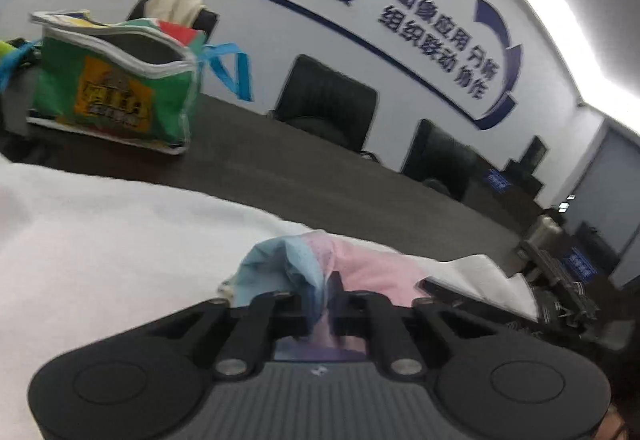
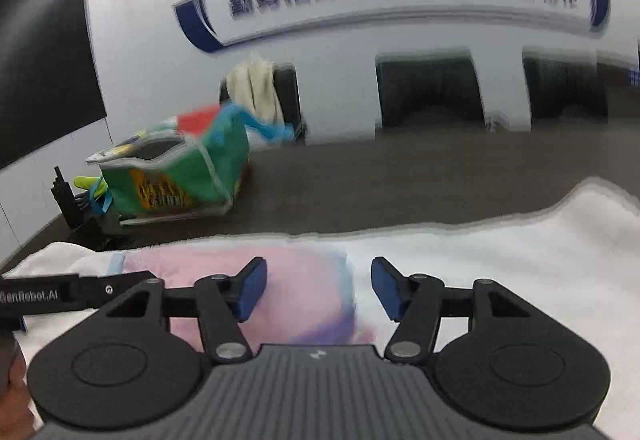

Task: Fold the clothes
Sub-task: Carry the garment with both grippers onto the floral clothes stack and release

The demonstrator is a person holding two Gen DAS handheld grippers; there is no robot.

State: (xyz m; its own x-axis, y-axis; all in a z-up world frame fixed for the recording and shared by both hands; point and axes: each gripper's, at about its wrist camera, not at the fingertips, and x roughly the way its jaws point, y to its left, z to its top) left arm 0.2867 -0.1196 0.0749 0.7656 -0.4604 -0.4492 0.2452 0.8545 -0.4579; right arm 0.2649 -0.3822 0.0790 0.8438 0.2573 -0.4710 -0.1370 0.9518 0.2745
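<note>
A pink and light-blue garment [image 1: 328, 264] lies on a white cloth [image 1: 100, 240] spread over a dark table. My left gripper [image 1: 324, 300] is shut on a bunched fold of the garment, which rises between its black fingers. In the right wrist view the same garment [image 2: 288, 280] lies flat on the white cloth [image 2: 500, 260]. My right gripper [image 2: 319, 288] is open just above the garment's right edge, and its blue pads [image 2: 252, 290] hold nothing. The left gripper's black body [image 2: 72, 294] shows at the left edge of that view.
A green printed bag [image 1: 116, 87] with blue handles stands on the dark table [image 1: 320, 175] at the back left; it also shows in the right wrist view [image 2: 180, 171]. Black chairs [image 1: 328, 103] line the far side. Another black device [image 1: 560, 280] sits at the right.
</note>
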